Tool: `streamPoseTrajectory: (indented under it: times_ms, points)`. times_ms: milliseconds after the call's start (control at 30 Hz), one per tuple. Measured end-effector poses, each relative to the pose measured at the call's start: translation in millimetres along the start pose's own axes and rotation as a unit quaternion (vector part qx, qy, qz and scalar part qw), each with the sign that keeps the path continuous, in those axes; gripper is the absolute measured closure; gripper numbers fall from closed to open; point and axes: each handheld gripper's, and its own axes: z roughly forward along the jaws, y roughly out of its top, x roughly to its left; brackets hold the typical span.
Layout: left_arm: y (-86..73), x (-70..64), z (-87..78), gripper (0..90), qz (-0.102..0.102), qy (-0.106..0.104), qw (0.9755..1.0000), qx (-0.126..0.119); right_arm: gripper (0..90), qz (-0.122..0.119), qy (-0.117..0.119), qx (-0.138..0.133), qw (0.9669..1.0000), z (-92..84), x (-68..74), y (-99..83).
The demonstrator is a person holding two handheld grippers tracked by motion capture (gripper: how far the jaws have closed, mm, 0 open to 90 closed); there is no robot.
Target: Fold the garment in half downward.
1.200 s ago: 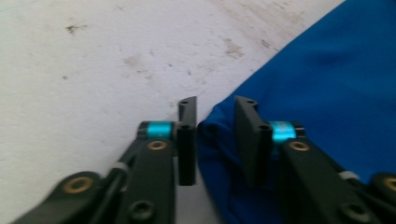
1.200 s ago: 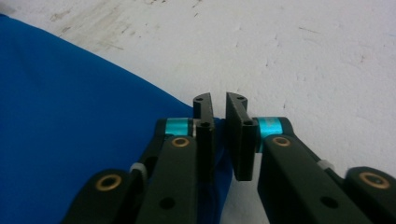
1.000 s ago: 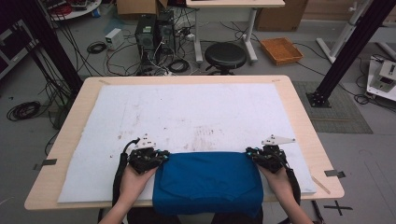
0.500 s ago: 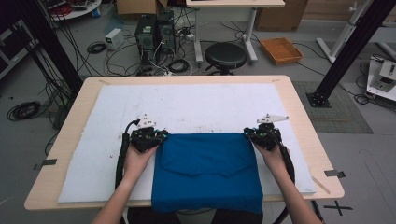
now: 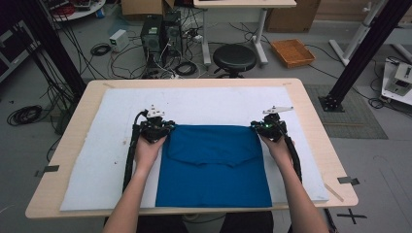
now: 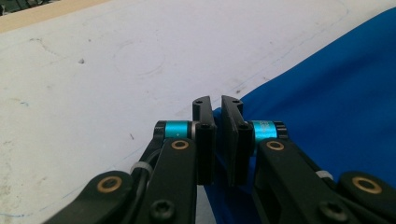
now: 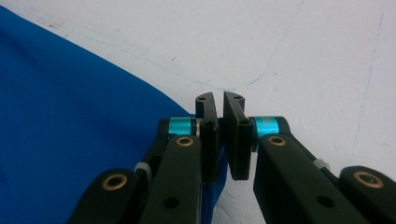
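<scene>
Both claws dragged the blue cloth farther up the white mat.

Bare white mat beyond the blue cloth; seemingly no obstacles

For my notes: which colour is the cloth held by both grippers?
Plain blue cloth, best in the high view.
</scene>
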Motion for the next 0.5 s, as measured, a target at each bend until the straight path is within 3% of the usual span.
streamPoseTrajectory:
  times_ms: [233,300,400,500]
  points:
    - [-3.2,3.1,2.0,81.8,-0.017,0.013,0.9997,0.007,82.4,-0.014,0.003,-0.002,0.9999,6.3,-1.5,5.2]
    - [-2.9,3.3,-0.1,70.0,-0.027,0.031,0.9992,0.004,78.1,-0.014,0.001,-0.006,0.9999,5.2,0.1,6.6]
    - [-3.7,5.2,-5.7,57.0,-0.049,0.037,0.9981,-0.006,64.8,-0.011,-0.002,-0.013,0.9999,-0.8,2.6,7.9]
    - [-4.6,2.9,-17.2,53.3,-0.057,0.030,0.9977,-0.021,59.0,-0.004,0.004,-0.027,0.9996,-12.0,7.1,8.2]
